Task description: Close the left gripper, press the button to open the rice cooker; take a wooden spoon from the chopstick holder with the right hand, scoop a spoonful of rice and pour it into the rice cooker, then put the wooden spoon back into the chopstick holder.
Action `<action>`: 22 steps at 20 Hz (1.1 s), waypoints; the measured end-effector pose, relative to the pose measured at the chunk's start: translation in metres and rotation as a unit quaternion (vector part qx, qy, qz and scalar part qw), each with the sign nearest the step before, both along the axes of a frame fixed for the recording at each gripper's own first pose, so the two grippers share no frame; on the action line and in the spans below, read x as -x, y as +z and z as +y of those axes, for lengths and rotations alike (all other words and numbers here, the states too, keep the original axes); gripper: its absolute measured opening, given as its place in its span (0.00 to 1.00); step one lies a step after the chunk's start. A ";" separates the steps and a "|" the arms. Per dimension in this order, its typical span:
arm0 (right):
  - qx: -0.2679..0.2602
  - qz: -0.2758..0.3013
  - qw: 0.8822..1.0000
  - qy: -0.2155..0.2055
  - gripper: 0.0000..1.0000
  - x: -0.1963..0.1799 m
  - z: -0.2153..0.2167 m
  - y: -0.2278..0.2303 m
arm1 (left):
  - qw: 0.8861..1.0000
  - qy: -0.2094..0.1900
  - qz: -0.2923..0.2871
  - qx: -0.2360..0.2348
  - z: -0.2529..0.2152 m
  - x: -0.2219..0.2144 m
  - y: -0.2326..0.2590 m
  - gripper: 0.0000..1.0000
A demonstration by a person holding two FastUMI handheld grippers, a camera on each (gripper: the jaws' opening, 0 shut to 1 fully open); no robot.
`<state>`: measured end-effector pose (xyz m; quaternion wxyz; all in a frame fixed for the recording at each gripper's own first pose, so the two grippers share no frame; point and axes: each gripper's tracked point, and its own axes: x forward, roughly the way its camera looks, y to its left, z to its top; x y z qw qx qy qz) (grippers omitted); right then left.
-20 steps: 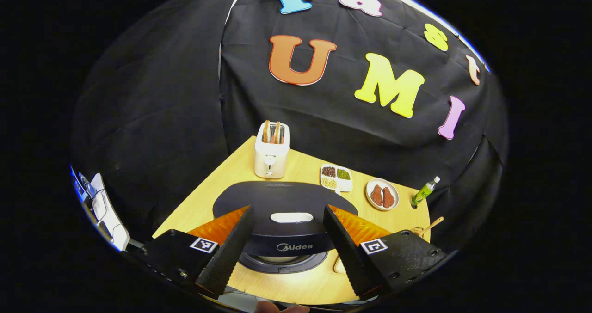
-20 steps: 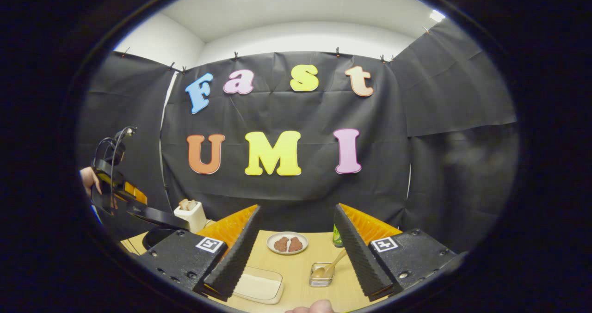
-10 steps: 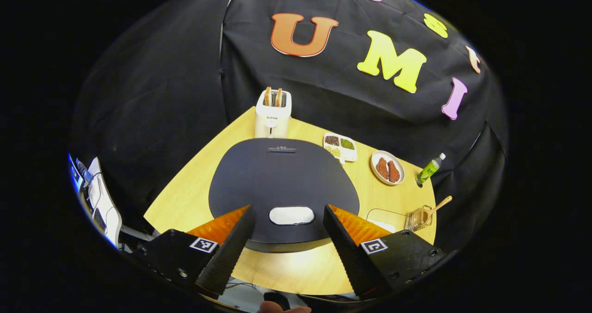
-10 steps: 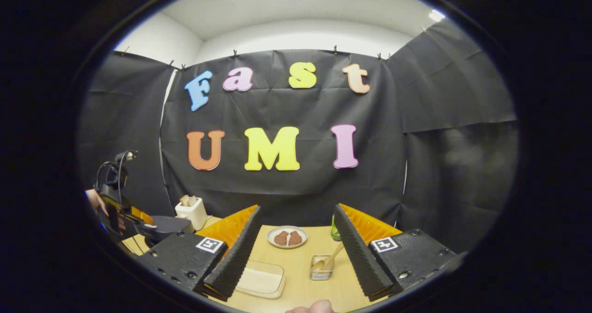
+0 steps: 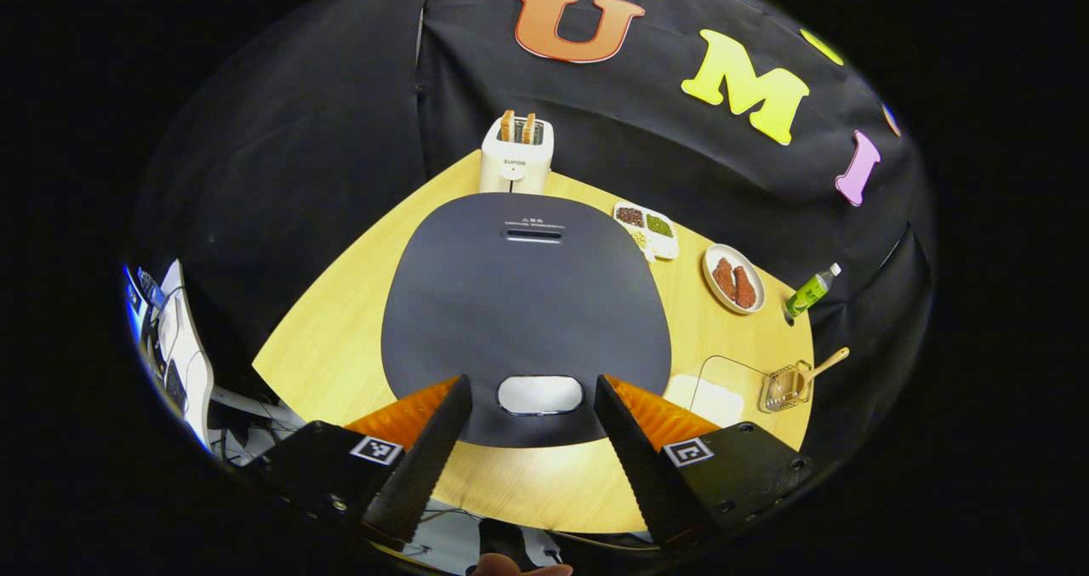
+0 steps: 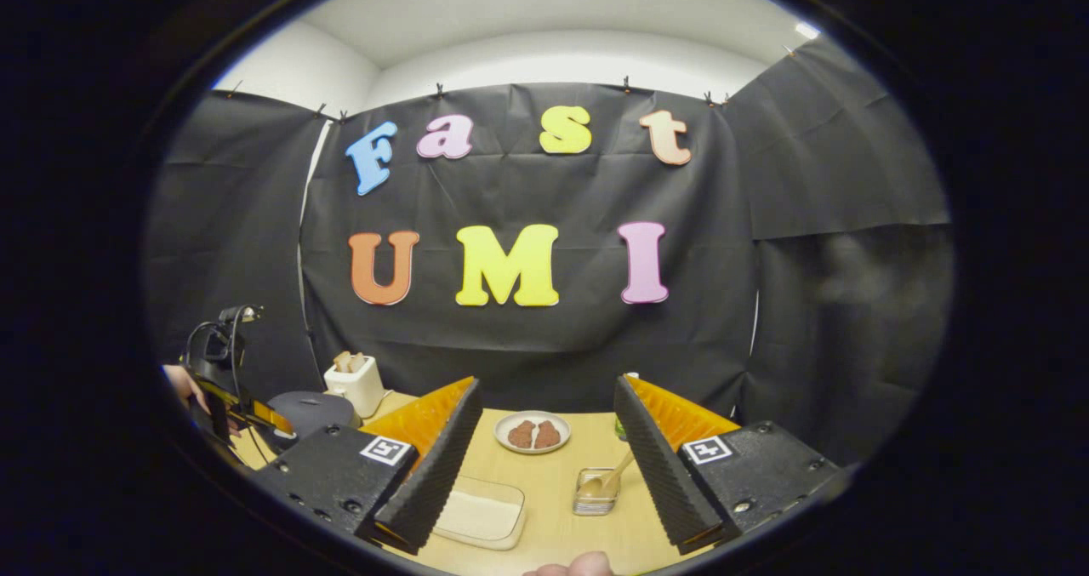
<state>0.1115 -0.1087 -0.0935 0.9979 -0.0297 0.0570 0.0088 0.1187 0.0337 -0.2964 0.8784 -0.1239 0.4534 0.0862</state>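
**A:** Where is the rice cooker?

**B:** The rice cooker (image 5: 526, 304) sits near the front edge of the wooden table (image 5: 327, 359), lid down, and I look on it from above. Its pale oval button (image 5: 540, 395) lies at the lid's near edge, between the two fingers of my left gripper (image 5: 521, 465). My jaws there stand wide apart, one on each side of the button, holding nothing. I cannot tell whether the tips touch the lid.

**A:** And the spoon?

**B:** The wooden spoon (image 5: 821, 366) leans in the wire chopstick holder (image 5: 784, 386) at the table's right end, its handle slanting up and away. Just beside the holder lies a clear tray of rice (image 5: 713, 391).

**A:** Your other hand?

**B:** My right gripper (image 6: 544, 461) hangs above the table, jaws wide and empty. Between its fingers I see the tray of rice (image 6: 481, 514) to the left and the chopstick holder (image 6: 595, 493) with the wooden spoon (image 6: 614, 473) to the right, both below and ahead of me.

**A:** What lies farther off?

**B:** Behind the cooker stands a white toaster (image 5: 516, 157) with two slices in it. To its right come a divided dish of beans (image 5: 648, 228), a plate with two brown pieces (image 5: 734, 277), and a green bottle (image 5: 811, 289). From the right gripper view, the left gripper (image 6: 230, 397) shows at far left over the cooker (image 6: 312, 408), a hand (image 6: 180, 382) behind it.
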 end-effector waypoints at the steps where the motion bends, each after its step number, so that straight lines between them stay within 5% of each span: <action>1: -0.006 0.002 1.000 0.001 1.00 -0.004 0.000 -0.002 | 1.000 0.002 0.002 -0.006 0.001 0.002 -0.001 0.95; 7: -0.029 0.017 0.999 0.021 1.00 -0.030 0.014 -0.021 | 0.998 -0.015 0.011 -0.061 0.004 0.003 -0.016 0.96; 14: -0.038 0.018 0.998 0.038 1.00 -0.053 0.016 -0.018 | 0.999 0.023 -0.023 -0.026 -0.001 -0.001 -0.008 0.96; 22: -0.029 -0.050 0.998 0.009 1.00 0.021 0.020 0.053 | 0.990 -0.008 -0.140 -0.003 -0.027 0.033 0.087 0.95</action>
